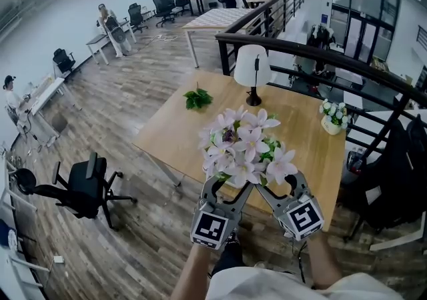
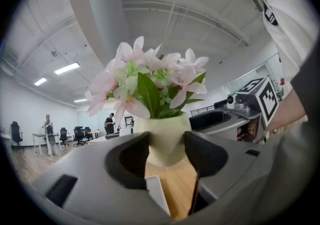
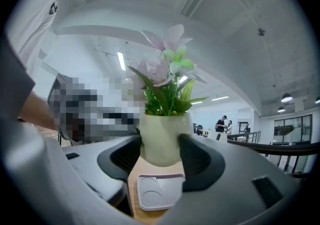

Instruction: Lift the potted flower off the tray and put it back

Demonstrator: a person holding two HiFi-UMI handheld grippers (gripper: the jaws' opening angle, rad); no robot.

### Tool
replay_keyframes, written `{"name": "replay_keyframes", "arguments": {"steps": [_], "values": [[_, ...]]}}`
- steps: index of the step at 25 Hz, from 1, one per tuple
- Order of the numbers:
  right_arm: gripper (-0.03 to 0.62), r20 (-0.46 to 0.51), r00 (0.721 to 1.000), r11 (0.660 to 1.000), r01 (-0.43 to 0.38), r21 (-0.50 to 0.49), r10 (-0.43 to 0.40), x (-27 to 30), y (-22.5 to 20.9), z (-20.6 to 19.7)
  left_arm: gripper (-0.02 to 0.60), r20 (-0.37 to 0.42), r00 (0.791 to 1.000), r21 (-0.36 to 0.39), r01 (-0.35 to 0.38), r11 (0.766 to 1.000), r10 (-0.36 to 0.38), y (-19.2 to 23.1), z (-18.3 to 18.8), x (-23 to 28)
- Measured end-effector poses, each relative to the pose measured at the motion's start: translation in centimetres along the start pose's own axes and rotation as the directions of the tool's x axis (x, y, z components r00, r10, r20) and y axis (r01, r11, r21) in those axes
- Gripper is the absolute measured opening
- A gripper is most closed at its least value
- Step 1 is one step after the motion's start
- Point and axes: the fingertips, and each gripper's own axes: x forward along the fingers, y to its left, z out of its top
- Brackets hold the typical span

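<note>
Potted flower [image 1: 243, 149] pinched between jaws of left gripper [image 2: 166, 154] and right gripper [image 3: 161, 158] (one each side), raised; tray [image 3: 157, 192] beneath right jaws.

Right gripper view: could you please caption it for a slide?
Right gripper grips the cream flowerpot, held clear of the white tray.

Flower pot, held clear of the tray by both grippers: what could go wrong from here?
1. The left gripper and right gripper each clamp the rounded wall of the cream flower pot; if the hands pull or twist unevenly, it could tilt or slip.
2. In the head view the pink blooms hide the pot and the white tray beneath, so it may land off the tray's round recess.
</note>
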Motion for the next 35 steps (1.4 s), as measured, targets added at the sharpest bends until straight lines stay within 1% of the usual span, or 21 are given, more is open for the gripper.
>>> {"name": "replay_keyframes", "arguments": {"steps": [3,8,13,16,22,30,33,35], "values": [[0.235,-0.008,1.000,1.000,0.000,0.005,0.000,0.5,-0.4,-0.4,0.245,-0.003,1.000,0.003,0.005,1.000,-0.005,0.4,-0.4,0.6],[0.235,-0.007,1.000,1.000,0.001,0.004,-0.001,4.5,-3.3,-1.3,0.247,-0.001,1.000,-0.014,0.003,1.000,-0.003,3.8,-1.7,3.9],[0.235,-0.032,0.999,1.000,-0.005,0.020,0.005,6.6,-4.7,-2.1,0.245,-0.005,1.000,-0.019,0.003,1.000,-0.003,5.6,-2.5,5.9],[0.235,-0.027,1.000,1.000,-0.007,0.013,0.007,8.1,-5.5,-2.8,0.246,-0.012,1.000,-0.023,0.004,1.000,-0.004,6.8,-3.3,6.9],[0.235,-0.051,0.998,0.999,-0.025,0.037,0.027,11.5,-7.3,-5.3,0.245,-0.038,0.999,-0.042,-0.009,0.999,0.007,9.4,-5.9,9.5],[0.236,-0.056,0.998,0.998,-0.032,0.059,0.035,15.3,-8.3,-7.8,0.246,-0.066,0.998,-0.059,0.004,0.998,-0.008,12.2,-9.2,11.4],[0.236,-0.066,0.997,0.997,-0.026,0.077,0.031,16.4,-8.8,-9.4,0.246,-0.078,0.997,-0.063,0.012,0.998,-0.017,12.9,-10.8,12.4],[0.236,-0.066,0.997,0.997,-0.024,0.079,0.029,17.3,-9.2,-10.1,0.245,-0.089,0.996,-0.077,0.011,0.997,-0.017,13.5,-11.6,13.1]]}}
